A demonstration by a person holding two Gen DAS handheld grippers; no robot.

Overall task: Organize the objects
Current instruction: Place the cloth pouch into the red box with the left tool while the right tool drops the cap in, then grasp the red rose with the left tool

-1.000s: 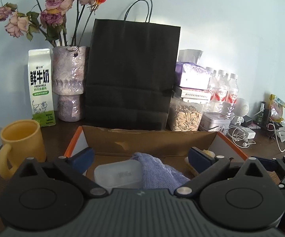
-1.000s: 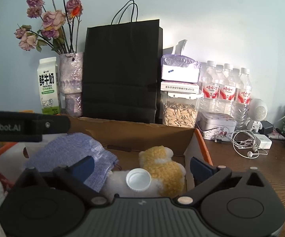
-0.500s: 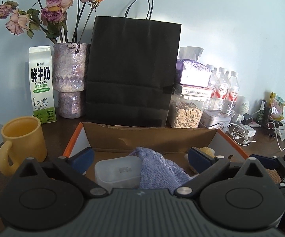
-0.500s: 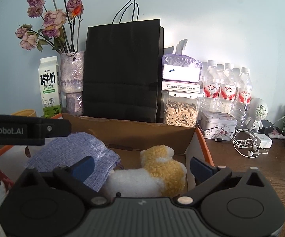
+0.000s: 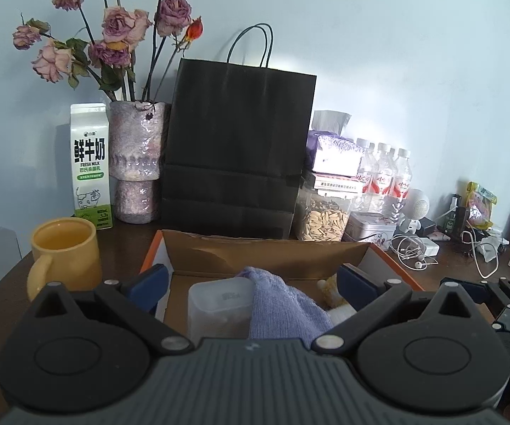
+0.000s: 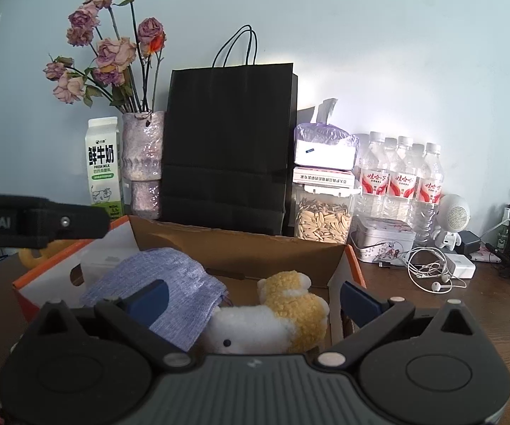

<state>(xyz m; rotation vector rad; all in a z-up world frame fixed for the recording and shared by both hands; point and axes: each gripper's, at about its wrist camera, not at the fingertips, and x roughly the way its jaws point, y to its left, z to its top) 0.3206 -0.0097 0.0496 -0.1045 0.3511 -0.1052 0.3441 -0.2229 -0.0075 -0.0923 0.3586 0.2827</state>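
Behind the cardboard box stands a black bag; both hand-held grippers gape wide, empty.

The box is brown corrugated cardboard, matt and creased on its back wall, with glossy orange and white outer faces. Inside the box lie a loosely knitted lavender cloth, a frosted, translucent plastic tub and a woolly, curly-piled plush toy. Behind the box stands a matt black paper bag with thin cord handles. Left of the box, the yellow mug looks smooth and glazed. The counter is dark wood with a slight sheen. Both tongs are matt black plastic, ribbed on top.
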